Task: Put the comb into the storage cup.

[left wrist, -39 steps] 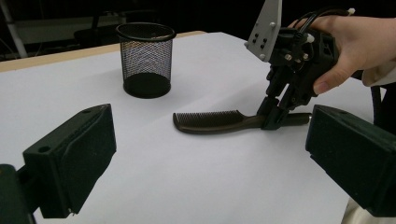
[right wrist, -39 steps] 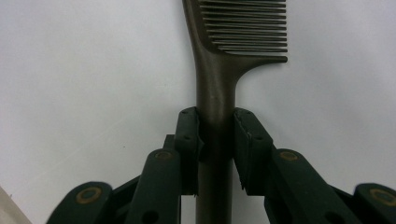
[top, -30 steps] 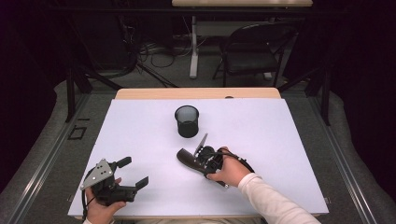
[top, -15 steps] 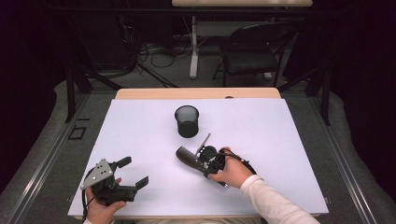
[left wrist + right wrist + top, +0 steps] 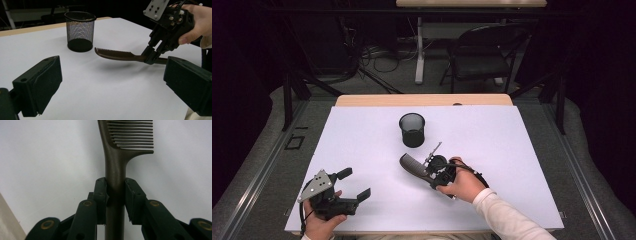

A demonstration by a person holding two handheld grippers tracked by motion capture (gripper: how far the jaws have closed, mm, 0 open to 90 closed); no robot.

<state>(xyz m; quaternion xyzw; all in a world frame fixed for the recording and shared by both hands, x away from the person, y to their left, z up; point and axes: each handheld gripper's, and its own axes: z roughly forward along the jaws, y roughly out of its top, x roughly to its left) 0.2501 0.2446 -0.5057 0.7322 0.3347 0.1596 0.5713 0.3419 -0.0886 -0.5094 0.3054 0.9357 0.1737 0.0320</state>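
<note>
My right claw (image 5: 428, 170) is clamped on the comb (image 5: 412, 165) handle, just short of the mesh cup (image 5: 412, 129). Left claw (image 5: 354, 183) sits released near the counter (image 5: 512, 150) front edge, loads of bare counter between them.

Open table all round, one cup in the middle

The mesh cup (image 5: 412, 129) stands alone mid-table, bare white tabletop (image 5: 522, 150) wide open either side of it. The comb (image 5: 414, 165) juts from the right gripper (image 5: 432, 172) just short of the cup; the left gripper (image 5: 354, 184) sits well apart, clear lane ahead.
</note>
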